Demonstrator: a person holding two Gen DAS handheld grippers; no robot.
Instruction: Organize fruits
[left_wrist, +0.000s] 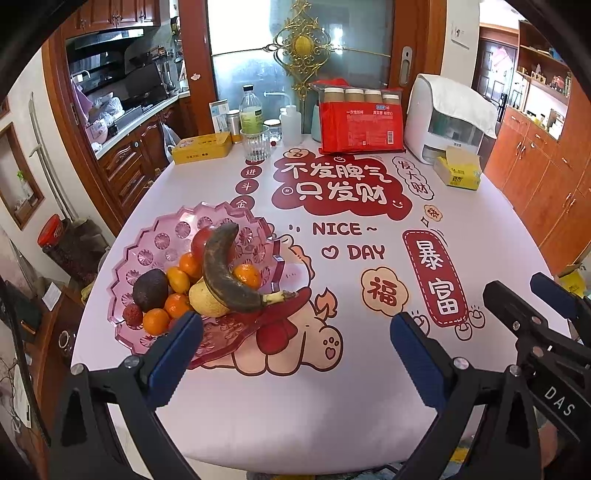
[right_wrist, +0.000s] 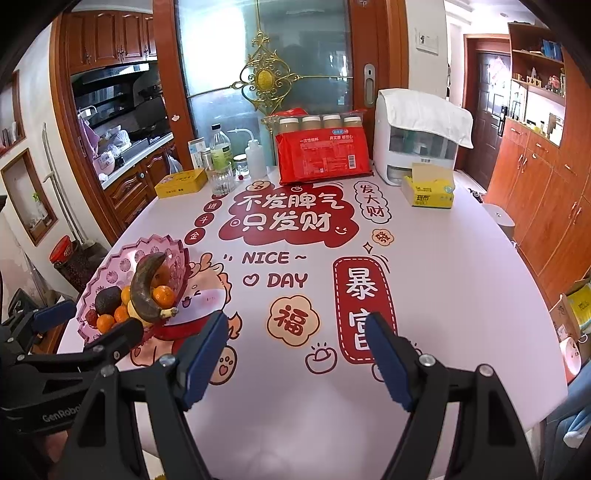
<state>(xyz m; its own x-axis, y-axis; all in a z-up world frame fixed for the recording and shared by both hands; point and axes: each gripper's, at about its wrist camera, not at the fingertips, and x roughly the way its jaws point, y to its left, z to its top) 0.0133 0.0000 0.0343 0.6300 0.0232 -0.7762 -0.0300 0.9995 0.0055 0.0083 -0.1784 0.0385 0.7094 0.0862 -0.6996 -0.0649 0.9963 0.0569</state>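
Nearest, both claws hang empty with jaws wide apart over the table (left_wrist: 295, 406): the left gripper (left_wrist: 295, 343) and right gripper (right_wrist: 295, 343). Further off, at ten o'clock from each, the pink dish (left_wrist: 147, 240) already holds every fruit in sight, a blackened banana (left_wrist: 221, 269) across oranges (left_wrist: 177, 280). Any regrasp should be gentle, since that banana looks soft.

Printed table (left_wrist: 295, 406): pink fruit tray (left_wrist: 155, 240), red pack (left_wrist: 360, 127), tissue box (left_wrist: 458, 171).
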